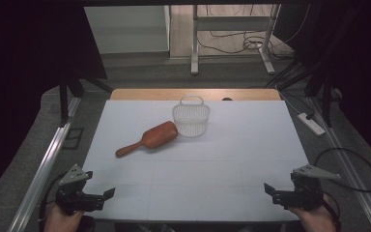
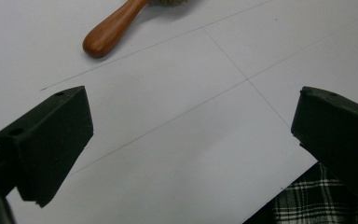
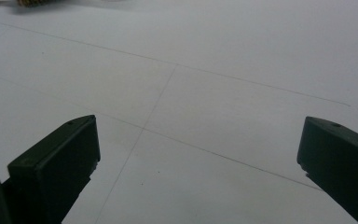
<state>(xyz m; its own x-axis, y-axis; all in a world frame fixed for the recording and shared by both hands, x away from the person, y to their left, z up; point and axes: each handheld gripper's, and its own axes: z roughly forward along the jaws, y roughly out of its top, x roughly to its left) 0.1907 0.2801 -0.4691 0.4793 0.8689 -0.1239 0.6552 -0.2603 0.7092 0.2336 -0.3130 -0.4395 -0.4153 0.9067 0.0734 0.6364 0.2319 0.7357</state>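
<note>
Wooden brush (image 1: pixel 147 139) is the thing nearest your grippers, lying mid-bench, left of centre, w/ its handle pointing near-left and its broad head touching or just beside the white wire basket (image 1: pixel 191 119) at the far centre.

Left to right: your left gripper (image 1: pixel 96 197) sits at the near-left corner of the white bench (image 1: pixel 222 169), jaws spread wide, nothing between them; in the left gripper view the rounded handle end (image 2: pixel 107 38) shows just beyond them. Right gripper (image 1: pixel 278 194) rests at the near-right corner, jaws likewise spread and empty, well apart from brush and basket.

Handling, as a judgement: brush looks like solid varnished wood, so stiff, moderately light, prob. a bit slick on the polished surface. Head is heavier than handle, so a grip at the handle tip may let it droop. Take it at the neck, where handle widens into head, jaws across the narrow width. Bristles seem to face down, so it may rock. Basket looks thin wire, light, easily nudged; approach from the handle side.

No brand, label or readable writing on brush, basket or bench.
</note>
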